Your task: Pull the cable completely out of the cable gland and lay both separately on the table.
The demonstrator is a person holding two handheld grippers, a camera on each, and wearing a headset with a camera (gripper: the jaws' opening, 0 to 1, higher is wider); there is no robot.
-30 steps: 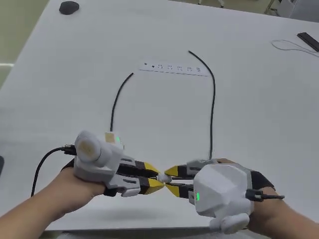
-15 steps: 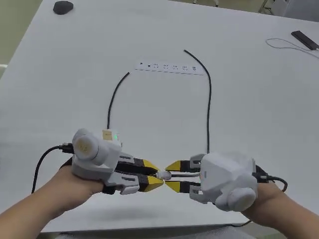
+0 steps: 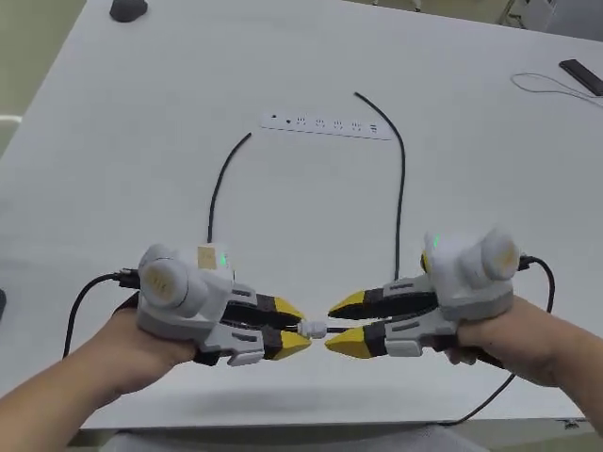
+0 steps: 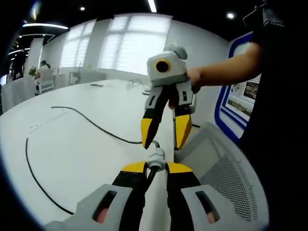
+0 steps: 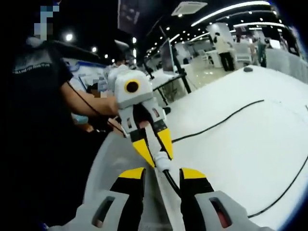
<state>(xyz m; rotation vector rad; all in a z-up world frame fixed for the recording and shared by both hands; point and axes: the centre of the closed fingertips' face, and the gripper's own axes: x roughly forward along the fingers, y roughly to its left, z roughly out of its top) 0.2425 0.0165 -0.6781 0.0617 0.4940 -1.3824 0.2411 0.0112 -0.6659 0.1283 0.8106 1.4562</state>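
**A:** What has the left gripper [image 3: 303,331] got?

**B:** Its yellow-tipped jaws are closed on the white cable gland [image 3: 315,330]. They pinch it at the very tips, over the near part of the table [image 3: 141,113].

**A:** And the right gripper [image 3: 328,330]?

**B:** It faces the left one tip to tip, just beside the gland, and its jaws stand apart. In the right gripper view the black cable [image 5: 171,184] comes out of the gland and runs down through the gap between them. I cannot tell whether either jaw touches it.

**A:** So the cable is not yet out?

**B:** No, it sits in the gland.

**A:** Any writing to read?

**B:** None that is legible.
- The white power strip [image 3: 325,125], farther back on the table, has small marks by its sockets, too small to read.
- In the left gripper view a blue-framed wall board [image 4: 243,91] carries pictures and text, all blurred.
- In the right gripper view a person's dark shirt [image 5: 33,67] has pale print I cannot make out.

**A:** What else is on the table?

**B:** A right-hand black line [image 3: 403,179] curves from near the strip towards the right gripper. A left-hand black line [image 3: 215,198] runs towards the left gripper. I cannot tell how either joins the piece in the gland. A black mouse [image 3: 129,10] sits at the far left.
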